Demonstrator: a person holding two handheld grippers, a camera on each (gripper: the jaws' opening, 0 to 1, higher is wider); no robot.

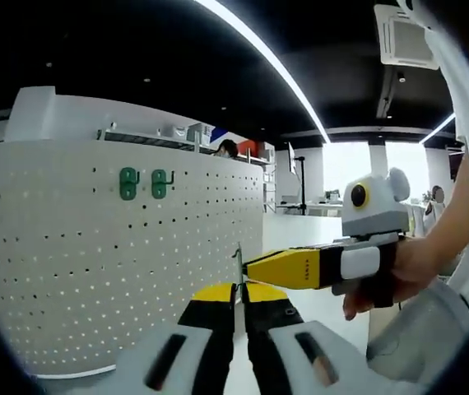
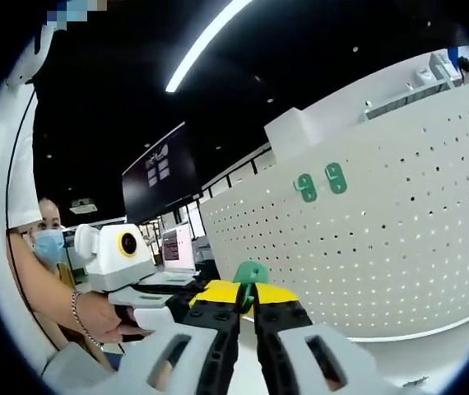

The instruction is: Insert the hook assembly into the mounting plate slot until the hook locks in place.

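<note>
White perforated pegboard [image 1: 95,255], curved by the fisheye lens, stands before both cameras under a dark ceiling crossed by a long strip light [image 1: 267,62]. Two green plastic hooks [image 1: 144,183] sit side by side high on the board, touching its face; in the right gripper view the same green pair [image 2: 320,182] appears tilted near the panel's upper part.

Seen from the left gripper view, the left gripper [image 1: 238,298] has its yellow-tipped jaws drawn nearly together, pinching a thin upright metal piece [image 1: 238,262] that rises from between them; what that piece belongs to is hard to tell. The right gripper [image 1: 255,267] reaches in from the right, held in a person's hand [image 1: 399,276], its yellow tip meeting the same spot just above the left gripper's tips.

From the right gripper view, the right gripper's jaws are closed on a green plastic hook assembly [image 2: 250,273], whose rounded top stands up between the yellow tips, well short of the pegboard. The left gripper enters from the left, gripped by a braceleted hand [image 2: 107,317]. A dark wall screen [image 2: 160,173] hangs behind it.
</note>
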